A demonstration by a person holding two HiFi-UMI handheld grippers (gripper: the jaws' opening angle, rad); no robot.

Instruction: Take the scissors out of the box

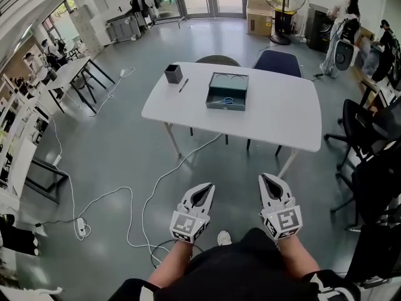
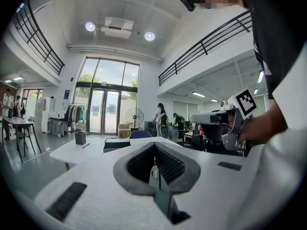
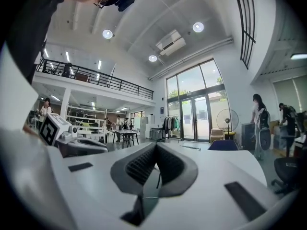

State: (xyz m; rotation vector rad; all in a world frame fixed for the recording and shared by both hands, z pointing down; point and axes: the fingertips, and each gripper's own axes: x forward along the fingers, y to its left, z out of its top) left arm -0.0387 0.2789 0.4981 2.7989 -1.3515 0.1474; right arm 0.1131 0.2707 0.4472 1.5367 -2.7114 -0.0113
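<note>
On the white table [image 1: 282, 115] ahead stands a dark open box [image 1: 227, 91], and the blue-handled scissors [image 1: 228, 100] lie inside it near the front wall. My left gripper [image 1: 206, 188] and right gripper [image 1: 269, 180] are held side by side over the floor, well short of the table, both pointing at it. Each is shut with nothing between its jaws. From the left gripper view the shut jaws [image 2: 154, 145] aim at the box [image 2: 116, 143], with the right gripper's body at the right. In the right gripper view the jaws [image 3: 156, 147] meet tip to tip.
A dark pen cup [image 1: 173, 74] and a pen [image 1: 183, 85] sit on the table's left part. Two chairs [image 1: 278, 62] stand behind the table, a black office chair [image 1: 360, 127] to the right. A white cable [image 1: 156, 187] snakes across the floor. People stand near a fan [image 1: 283, 5] far back.
</note>
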